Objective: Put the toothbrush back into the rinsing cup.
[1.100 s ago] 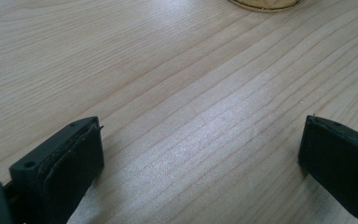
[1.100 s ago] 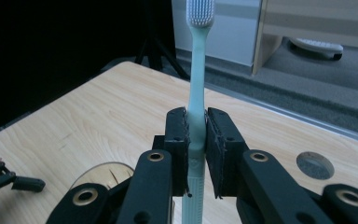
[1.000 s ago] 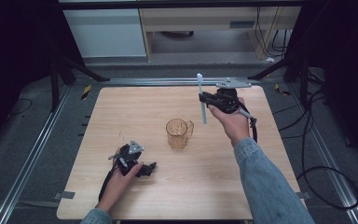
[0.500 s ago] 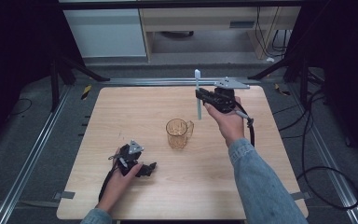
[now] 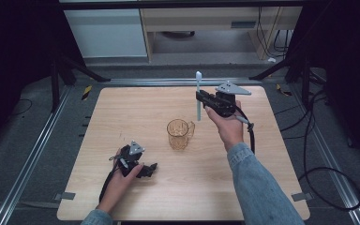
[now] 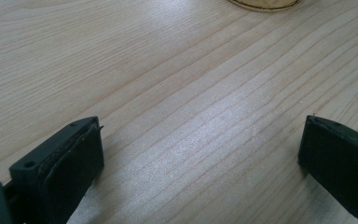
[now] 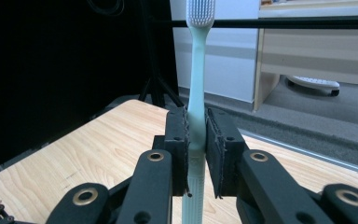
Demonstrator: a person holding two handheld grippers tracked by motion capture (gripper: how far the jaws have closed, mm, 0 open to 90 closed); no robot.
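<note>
Wooden table [image 5: 122,117], amber glass mug [image 5: 180,134] mid-table, right gripper [image 5: 200,97] clamping upright toothbrush [image 5: 198,93], left gripper [image 5: 151,169] jaws wide, resting on tabletop

The toothbrush [image 5: 198,96], clamped upright in the right tongs [image 5: 200,98], is carried slightly toward the bench's far edge [image 5: 168,87]; its height above the bench is raised a little.

Pale wood-grain table [image 5: 122,112] with a soft matt sheen, amber see-through ribbed mug [image 5: 180,134] like glass or plastic, smooth mint plastic toothbrush [image 7: 196,84] with white bristles, matt black plastic right gripper [image 7: 196,154] with rough-edged pads
</note>
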